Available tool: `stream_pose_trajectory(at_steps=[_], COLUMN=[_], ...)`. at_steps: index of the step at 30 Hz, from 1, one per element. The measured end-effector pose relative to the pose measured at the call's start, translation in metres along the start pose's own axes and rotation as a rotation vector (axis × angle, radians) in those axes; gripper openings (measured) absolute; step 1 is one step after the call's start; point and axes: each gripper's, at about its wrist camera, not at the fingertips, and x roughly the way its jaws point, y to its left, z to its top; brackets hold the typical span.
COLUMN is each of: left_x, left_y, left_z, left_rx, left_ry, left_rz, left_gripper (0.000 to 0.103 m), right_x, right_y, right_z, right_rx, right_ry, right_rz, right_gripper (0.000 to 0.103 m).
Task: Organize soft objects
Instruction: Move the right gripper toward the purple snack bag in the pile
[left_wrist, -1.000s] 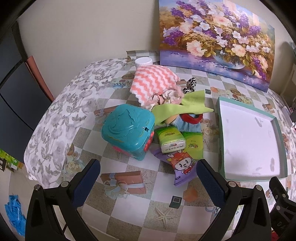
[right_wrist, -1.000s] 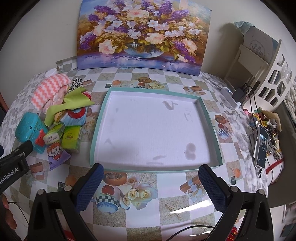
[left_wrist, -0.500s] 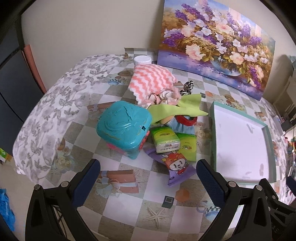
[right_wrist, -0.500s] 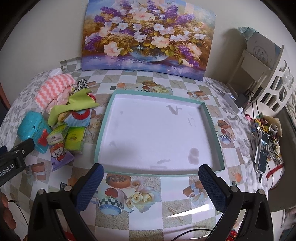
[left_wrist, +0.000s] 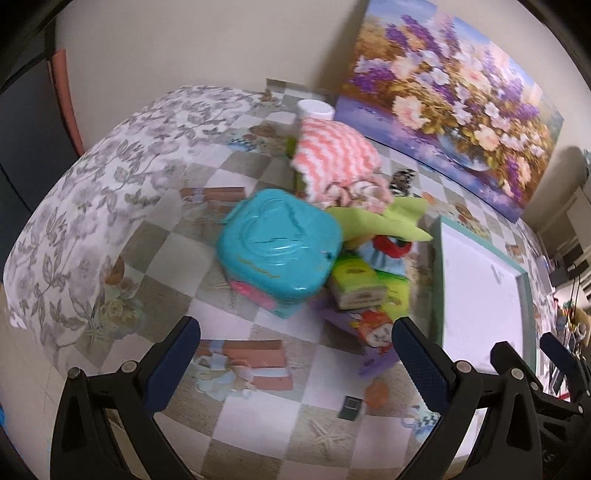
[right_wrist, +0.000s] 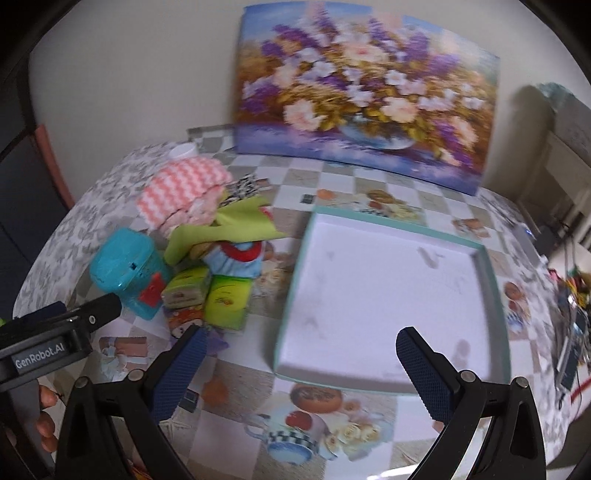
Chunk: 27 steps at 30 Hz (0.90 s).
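A pile of soft things lies left of a white tray with a teal rim (left_wrist: 439, 258) (right_wrist: 295, 273): a pink-and-white zigzag cloth (left_wrist: 334, 149) (right_wrist: 181, 184), a lime-green cloth (left_wrist: 384, 219) (right_wrist: 225, 225), green tissue packs (left_wrist: 356, 286) (right_wrist: 225, 299), and a purple cartoon pouch (left_wrist: 373, 332). A teal plastic box (left_wrist: 279, 242) (right_wrist: 123, 264) stands at the pile's left. My left gripper (left_wrist: 295, 358) is open and empty, just in front of the teal box. My right gripper (right_wrist: 299, 369) is open and empty, over the tray's near left corner.
A flower painting (left_wrist: 454, 92) (right_wrist: 365, 96) leans on the back wall. A white jar lid (left_wrist: 314, 108) sits behind the pink cloth. Cables and clutter (right_wrist: 569, 332) lie at the table's right edge. The left gripper's body (right_wrist: 55, 339) shows at left.
Both grippers have moved forward and left toward the pile, so the teal box and tray look larger. Both stay open and empty. Nothing on the table has moved.
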Motion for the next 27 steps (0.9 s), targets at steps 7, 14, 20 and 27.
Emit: stream_pose_trajectory(at_steps=[7, 14, 20, 27], left_x=[0.019, 0.035, 0.045, 0.056], left_y=[0.021, 0.029, 0.038, 0.049], left_z=[-0.001, -0.001, -0.001, -0.003], left_rx=[-0.056, -0.036, -0.029, -0.054], left_ry=[0.038, 0.074, 0.095, 0.123], left_rz=[-0.049, -0.035, 0.0, -0.002], left_gripper=[0.103, 0.103, 0.103, 0.103], right_x=[0.03, 0.052, 0.067, 0.083], right_y=[0.03, 0.05, 0.07, 0.083], right_z=[-0.001, -0.001, -0.006, -0.009], right_rx=[-0.085, -0.127, -0.19, -0.213], right_ry=[0.082, 0.131, 0.18, 0.21], right_rz=[0.055, 0.132, 0.174, 0.187], right_gripper=[0.103, 0.103, 0.098, 0.09])
